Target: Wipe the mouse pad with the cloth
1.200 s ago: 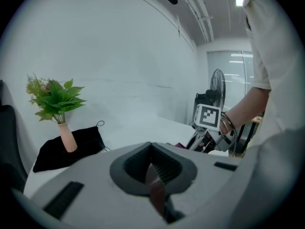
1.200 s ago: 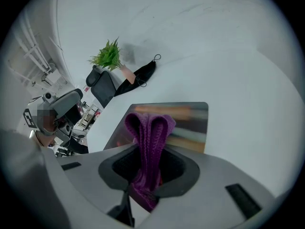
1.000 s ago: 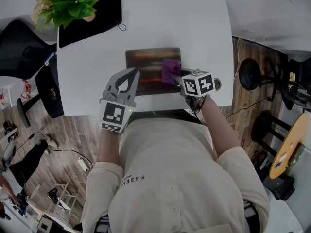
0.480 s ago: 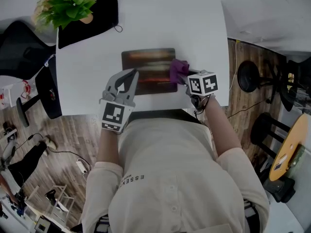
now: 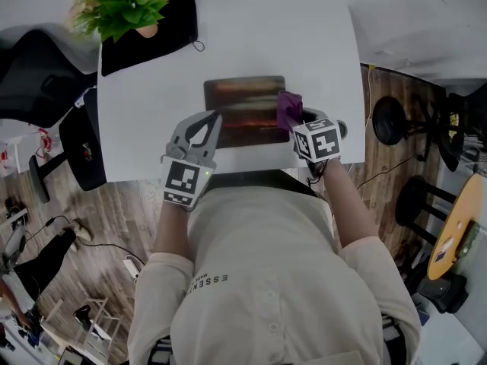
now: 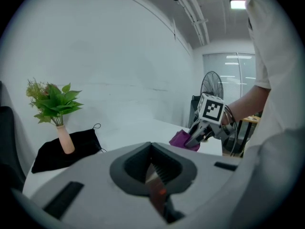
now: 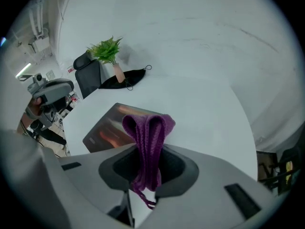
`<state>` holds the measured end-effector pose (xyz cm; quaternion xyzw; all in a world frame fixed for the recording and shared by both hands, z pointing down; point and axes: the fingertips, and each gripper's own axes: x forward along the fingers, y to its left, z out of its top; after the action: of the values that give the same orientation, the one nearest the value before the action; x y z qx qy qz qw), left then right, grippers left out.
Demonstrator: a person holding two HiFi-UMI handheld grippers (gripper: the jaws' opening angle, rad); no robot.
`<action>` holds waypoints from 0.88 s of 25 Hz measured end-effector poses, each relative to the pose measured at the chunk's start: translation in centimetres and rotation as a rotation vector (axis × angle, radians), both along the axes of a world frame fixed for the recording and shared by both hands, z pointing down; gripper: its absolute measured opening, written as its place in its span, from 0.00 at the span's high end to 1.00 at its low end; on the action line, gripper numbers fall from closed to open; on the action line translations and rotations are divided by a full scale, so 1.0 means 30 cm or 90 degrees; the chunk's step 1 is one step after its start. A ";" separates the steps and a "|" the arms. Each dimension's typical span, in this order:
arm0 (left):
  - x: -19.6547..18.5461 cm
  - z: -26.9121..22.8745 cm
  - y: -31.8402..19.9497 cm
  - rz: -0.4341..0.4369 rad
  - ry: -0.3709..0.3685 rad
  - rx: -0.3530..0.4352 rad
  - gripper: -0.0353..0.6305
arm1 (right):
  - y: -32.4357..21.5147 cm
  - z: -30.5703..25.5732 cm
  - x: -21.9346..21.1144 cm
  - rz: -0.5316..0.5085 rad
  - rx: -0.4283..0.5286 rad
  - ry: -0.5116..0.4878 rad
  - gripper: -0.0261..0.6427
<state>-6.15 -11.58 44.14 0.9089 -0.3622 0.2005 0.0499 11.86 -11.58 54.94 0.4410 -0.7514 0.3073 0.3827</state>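
Observation:
A dark mouse pad (image 5: 243, 116) with reddish streaks lies on the white table (image 5: 228, 44). My right gripper (image 5: 295, 125) is shut on a folded purple cloth (image 5: 289, 109), which sits at the pad's right edge. In the right gripper view the cloth (image 7: 147, 130) stands bunched between the jaws of the right gripper (image 7: 147, 163), with the pad (image 7: 112, 128) beyond it on the left. My left gripper (image 5: 215, 117) is shut, its tips over the pad's left part. In the left gripper view the left gripper (image 6: 153, 168) shows only a thin slit, and the cloth (image 6: 180, 140) is ahead.
A potted green plant (image 5: 122, 10) stands on a black cloth (image 5: 152, 29) at the table's far left corner. A black office chair (image 5: 38, 74) is left of the table. A round black stand (image 5: 392, 116) and stools are on the wooden floor to the right.
My right gripper has drawn the purple cloth rightward across the pad, from its right part to its right edge. The left gripper has stayed shut over the pad's left part.

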 end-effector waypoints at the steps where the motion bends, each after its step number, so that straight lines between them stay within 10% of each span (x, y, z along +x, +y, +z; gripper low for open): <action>1: -0.017 -0.004 -0.001 0.007 0.001 0.001 0.94 | 0.007 -0.012 -0.034 0.001 0.001 -0.010 0.81; 22: -0.402 -0.050 0.099 0.013 0.093 0.006 0.94 | 0.188 0.059 -0.679 -0.096 -0.057 -0.018 0.81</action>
<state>-18.22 -8.60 42.64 0.9249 -0.3496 0.1325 0.0699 -8.51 -5.92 56.69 0.3611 -0.7733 0.3168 0.4138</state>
